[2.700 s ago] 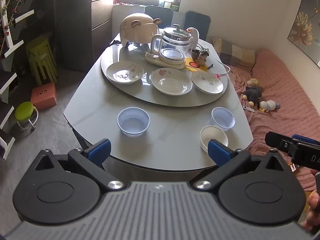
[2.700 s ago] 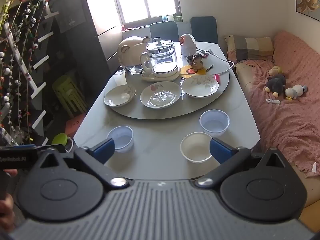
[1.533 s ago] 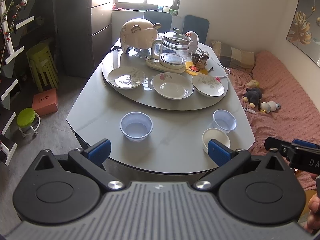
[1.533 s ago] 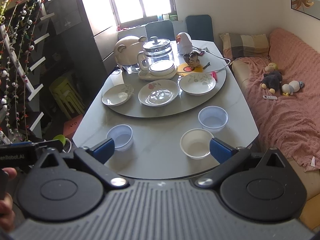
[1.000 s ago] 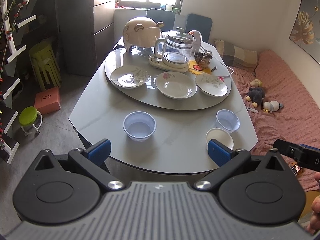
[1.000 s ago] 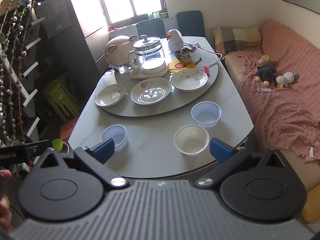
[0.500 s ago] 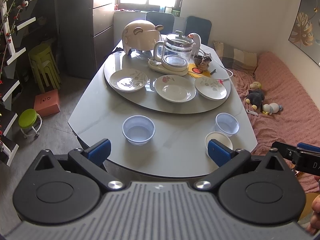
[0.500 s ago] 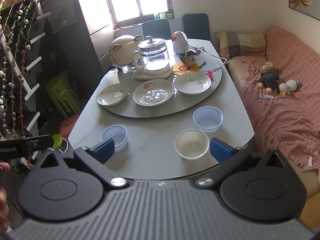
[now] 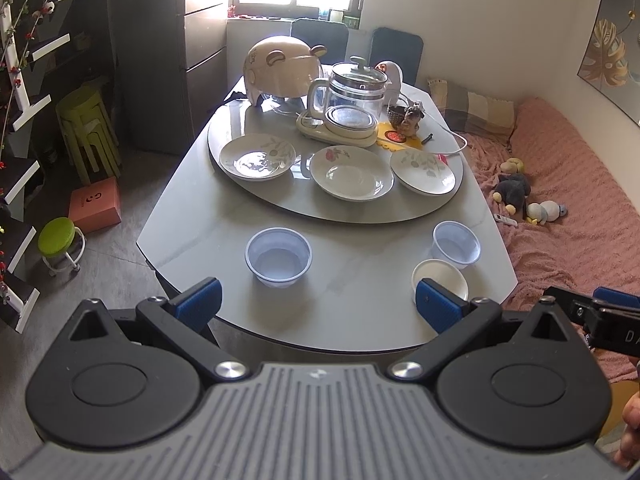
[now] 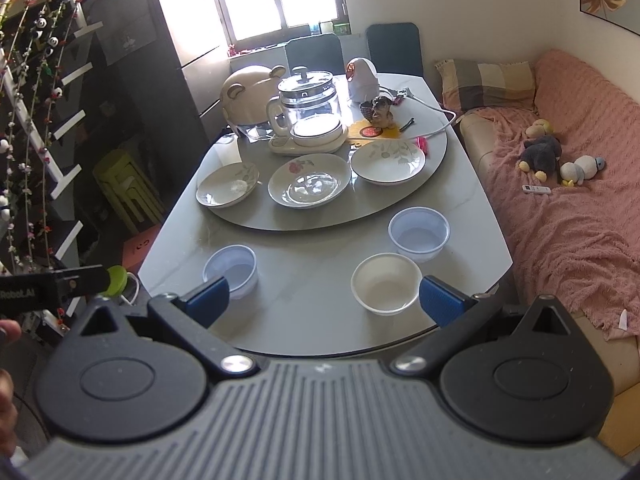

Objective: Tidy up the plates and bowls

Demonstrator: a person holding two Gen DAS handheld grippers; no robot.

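**Both claws wide and empty, dishes unsorted**

The left claw (image 9: 316, 300) and right claw (image 10: 324, 294) hang spread wide, gripping nothing, short of the bench (image 9: 360, 288), likely for an overview. Three plates (image 9: 351, 178) sit mid-frame on the turntable (image 9: 340, 216); blue bowls (image 9: 278, 257) and a white bowl (image 10: 386, 289) stand apart nearer.
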